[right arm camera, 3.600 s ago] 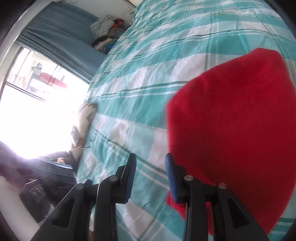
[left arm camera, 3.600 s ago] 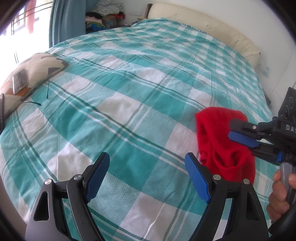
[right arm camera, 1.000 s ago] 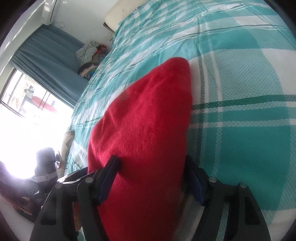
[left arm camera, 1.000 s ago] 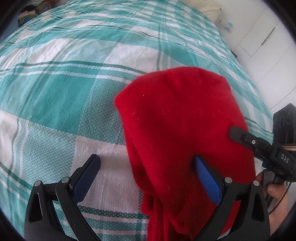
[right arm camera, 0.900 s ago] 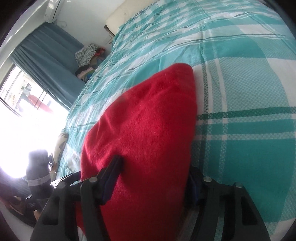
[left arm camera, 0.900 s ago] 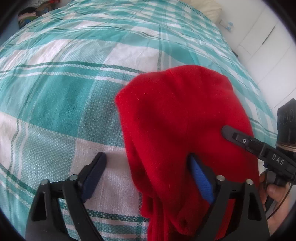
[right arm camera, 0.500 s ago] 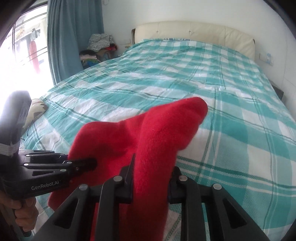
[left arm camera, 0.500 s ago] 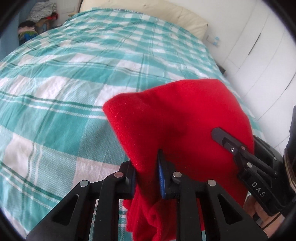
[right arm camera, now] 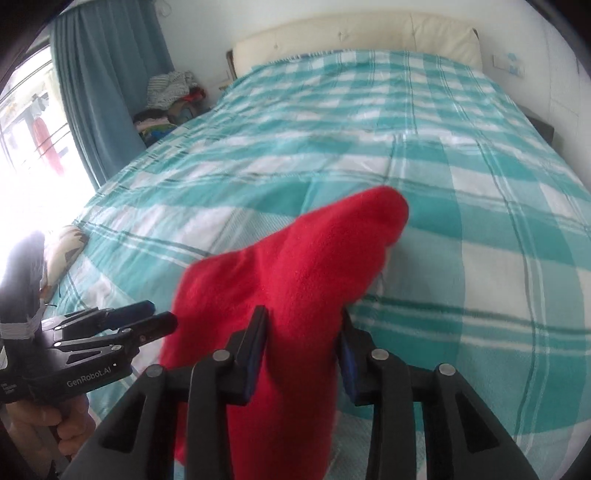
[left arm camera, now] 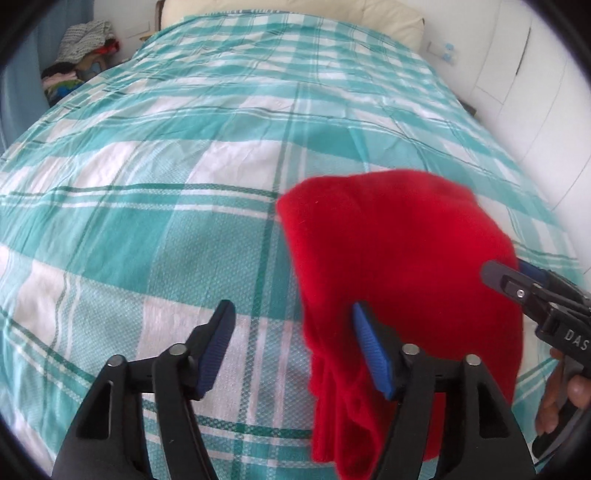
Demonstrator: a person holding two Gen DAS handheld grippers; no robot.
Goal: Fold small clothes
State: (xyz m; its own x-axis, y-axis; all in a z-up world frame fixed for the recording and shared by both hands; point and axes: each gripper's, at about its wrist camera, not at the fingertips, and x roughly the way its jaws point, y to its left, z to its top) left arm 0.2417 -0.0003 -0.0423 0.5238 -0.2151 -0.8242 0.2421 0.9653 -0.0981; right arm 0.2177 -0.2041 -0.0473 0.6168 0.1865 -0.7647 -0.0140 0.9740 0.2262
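A red fleece garment (left arm camera: pixel 399 258) lies bunched on the teal-and-white checked bedspread (left arm camera: pixel 166 229). My left gripper (left arm camera: pixel 291 343) is open and its jaws are opening; only bedspread shows between them. The garment's left edge lies against the outside of its right finger (left arm camera: pixel 369 350). My right gripper (right arm camera: pixel 301 321) has the garment (right arm camera: pixel 295 273) between its fingers, and its jaws are opening, so the cloth sits loosely in the gap. A pointed corner of the cloth sticks up ahead of it. In the left wrist view the right gripper (left arm camera: pixel 506 269) is at the garment's right edge.
A cream headboard (right arm camera: pixel 354 33) closes the far end of the bed. A pile of clothes (right arm camera: pixel 170 96) sits by the blue curtain (right arm camera: pixel 103 74) at the far left. White cupboard doors (left arm camera: pixel 535 92) run along the right. A patterned cushion (right arm camera: pixel 66 243) lies at the left edge.
Half a second ago both grippers were shut on the raised garment. Both have since opened; the left one has let go and the cloth has dropped beside its right finger.
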